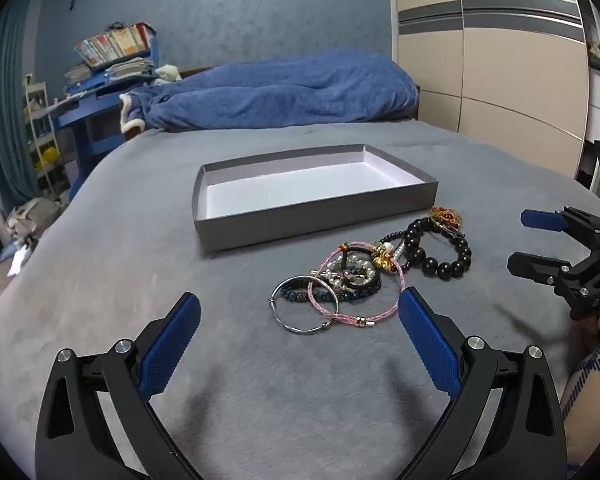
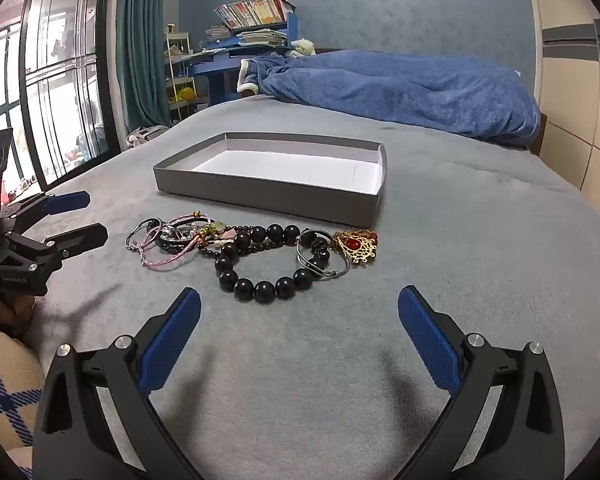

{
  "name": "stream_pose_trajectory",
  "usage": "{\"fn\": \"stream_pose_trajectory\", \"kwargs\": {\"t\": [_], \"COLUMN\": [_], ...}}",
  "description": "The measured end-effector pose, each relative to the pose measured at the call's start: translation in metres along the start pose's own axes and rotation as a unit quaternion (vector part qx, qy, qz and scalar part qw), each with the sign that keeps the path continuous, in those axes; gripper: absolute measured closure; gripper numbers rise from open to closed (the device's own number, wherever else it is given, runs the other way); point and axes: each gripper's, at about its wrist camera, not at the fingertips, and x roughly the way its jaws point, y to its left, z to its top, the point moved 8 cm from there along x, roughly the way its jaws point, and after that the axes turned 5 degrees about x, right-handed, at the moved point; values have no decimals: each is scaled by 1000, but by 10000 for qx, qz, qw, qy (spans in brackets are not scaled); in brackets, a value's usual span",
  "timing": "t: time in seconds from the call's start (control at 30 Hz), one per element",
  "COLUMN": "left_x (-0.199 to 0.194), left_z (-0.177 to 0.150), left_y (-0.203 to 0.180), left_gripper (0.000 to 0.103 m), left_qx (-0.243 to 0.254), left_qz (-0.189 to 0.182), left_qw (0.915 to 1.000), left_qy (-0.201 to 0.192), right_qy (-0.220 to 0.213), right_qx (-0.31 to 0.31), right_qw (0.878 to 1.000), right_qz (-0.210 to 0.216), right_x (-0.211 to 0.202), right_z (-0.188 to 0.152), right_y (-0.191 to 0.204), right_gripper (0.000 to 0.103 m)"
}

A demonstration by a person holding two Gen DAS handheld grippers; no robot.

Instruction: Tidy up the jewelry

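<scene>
A pile of jewelry lies on the grey bed cover in front of a shallow grey box (image 1: 300, 216) (image 2: 260, 194) with a white, empty inside. The pile holds a black bead bracelet (image 1: 444, 264) (image 2: 260, 286), a pink cord bracelet (image 1: 340, 314) (image 2: 168, 260), a silver bangle (image 1: 284, 318) and a gold ornament with a red stone (image 1: 446, 216) (image 2: 356, 246). My left gripper (image 1: 300, 308) hovers open just short of the pile. My right gripper (image 2: 300, 308) is open too, nothing between its fingers, near the black beads.
A rumpled blue blanket (image 1: 284, 92) lies across the far end of the bed. A blue desk with stacked books (image 1: 108, 60) stands at the back left, a wardrobe (image 1: 492, 60) on the right. The person's plaid sleeve (image 2: 4, 384) shows at the edge.
</scene>
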Motion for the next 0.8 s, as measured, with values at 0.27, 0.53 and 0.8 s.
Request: {"fn": "stream_pose_trajectory", "kwargs": {"t": [0.27,0.53,0.8], "left_x": [-5,-4,-4], "left_z": [-11,-11,-12], "left_y": [8,8,8], "left_gripper": [5,5,5], "left_qx": [79,83,86], "left_qz": [-84,-79,-77], "left_qw": [9999,9999,9999], "left_qy": [-24,-23,-22], "right_qy": [7,14,16], "right_qx": [10,16,25], "right_qw": [10000,10000,10000], "right_qz": [6,13,16], "right_x": [-3,-3,-3], "right_z": [1,2,2], "right_y": [0,-1,-1], "right_gripper": [5,5,5]}}
